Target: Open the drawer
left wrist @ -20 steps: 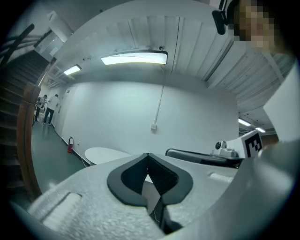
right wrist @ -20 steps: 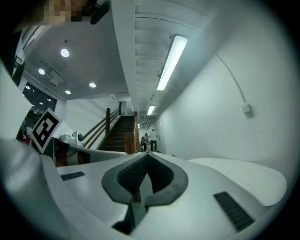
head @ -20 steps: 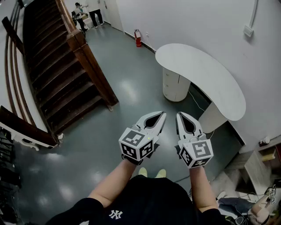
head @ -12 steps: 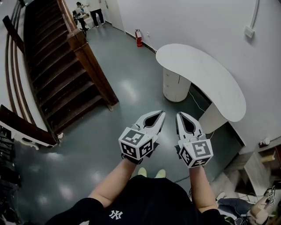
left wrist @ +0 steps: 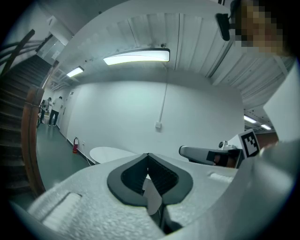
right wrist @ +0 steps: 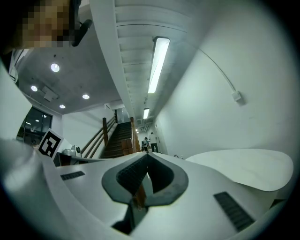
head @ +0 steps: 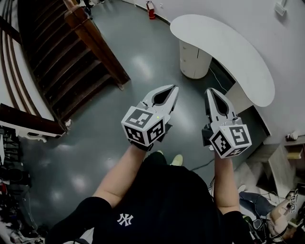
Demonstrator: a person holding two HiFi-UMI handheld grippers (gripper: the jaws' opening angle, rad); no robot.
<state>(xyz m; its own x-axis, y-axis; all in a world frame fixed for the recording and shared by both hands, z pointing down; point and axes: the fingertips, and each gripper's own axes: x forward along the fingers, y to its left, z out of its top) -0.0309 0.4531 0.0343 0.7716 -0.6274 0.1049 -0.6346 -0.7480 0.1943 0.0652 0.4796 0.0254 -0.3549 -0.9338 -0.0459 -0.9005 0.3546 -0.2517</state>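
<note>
A white rounded drawer cabinet (head: 192,59) stands under the curved white table (head: 228,52) by the wall, its drawer fronts flush. Both grippers hang in the air well short of it, over the grey floor, side by side and pointing roughly level. My left gripper (head: 175,87) is shut, tips together, nothing between them; the left gripper view shows its closed jaws (left wrist: 148,155) with the table (left wrist: 110,152) far beyond. My right gripper (head: 208,90) is also shut and empty, tips meeting (right wrist: 146,155), with the table top (right wrist: 243,168) off to its right.
A dark wooden staircase with a newel post (head: 95,45) rises at the left. A red fire extinguisher (head: 151,9) stands by the far wall. A cable (head: 200,164) runs over the floor. Clutter lies at the lower right (head: 281,190) and lower left (head: 12,190).
Both grippers have moved forward and higher in the head view and stand a little further apart. The table and cabinet sit nearer the top of the picture. Both stay shut.
</note>
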